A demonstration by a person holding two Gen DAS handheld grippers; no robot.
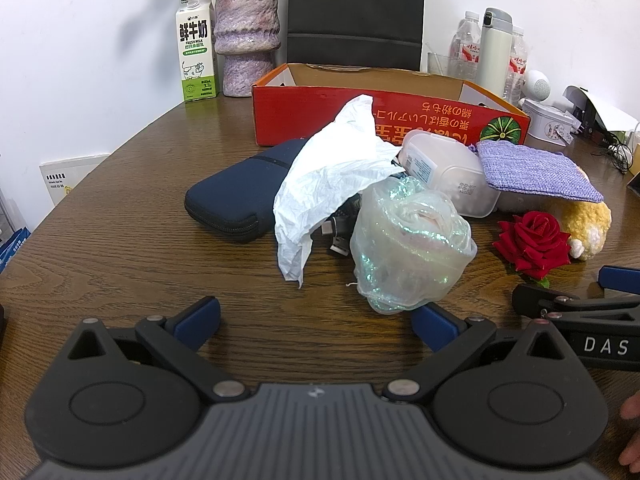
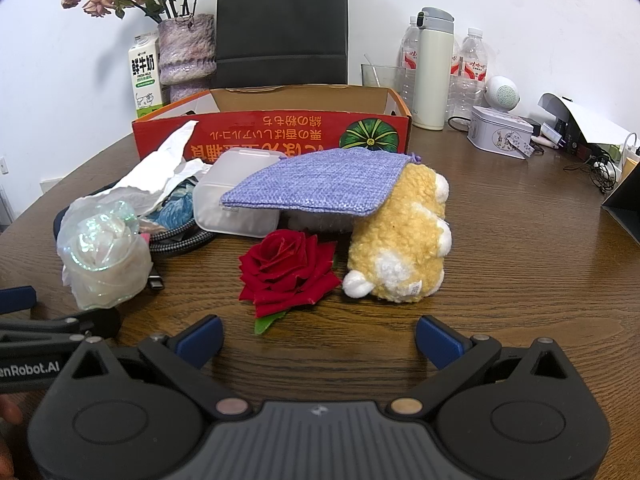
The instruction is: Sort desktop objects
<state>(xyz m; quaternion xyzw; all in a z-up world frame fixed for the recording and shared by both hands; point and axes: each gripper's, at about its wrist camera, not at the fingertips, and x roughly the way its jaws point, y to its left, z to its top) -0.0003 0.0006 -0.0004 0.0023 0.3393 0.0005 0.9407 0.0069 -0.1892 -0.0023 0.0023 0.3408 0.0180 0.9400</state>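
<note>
A pile lies in front of a red cardboard box [image 1: 320,120] [image 2: 248,136]: a navy zip case [image 1: 236,196], crumpled white paper [image 1: 332,176] [image 2: 160,172], an iridescent film ball [image 1: 404,240] [image 2: 104,256], a translucent plastic box [image 1: 444,176] [image 2: 236,200], a purple woven pouch [image 1: 532,172] [image 2: 320,184], a red fabric rose [image 1: 532,240] [image 2: 288,268], a yellow plush toy [image 1: 588,224] [image 2: 404,248] and cables [image 2: 176,240]. My left gripper [image 1: 316,320] is open and empty just short of the film ball. My right gripper [image 2: 318,338] is open and empty just short of the rose.
At the back stand a milk carton [image 1: 196,52], a purple vase with dried flowers [image 1: 246,36], a black paper bag [image 2: 282,20], water bottles [image 2: 472,68], a white thermos [image 2: 434,68], a round speaker [image 2: 502,94] and a tin [image 2: 500,132]. Cables and a black stand [image 2: 624,204] lie right.
</note>
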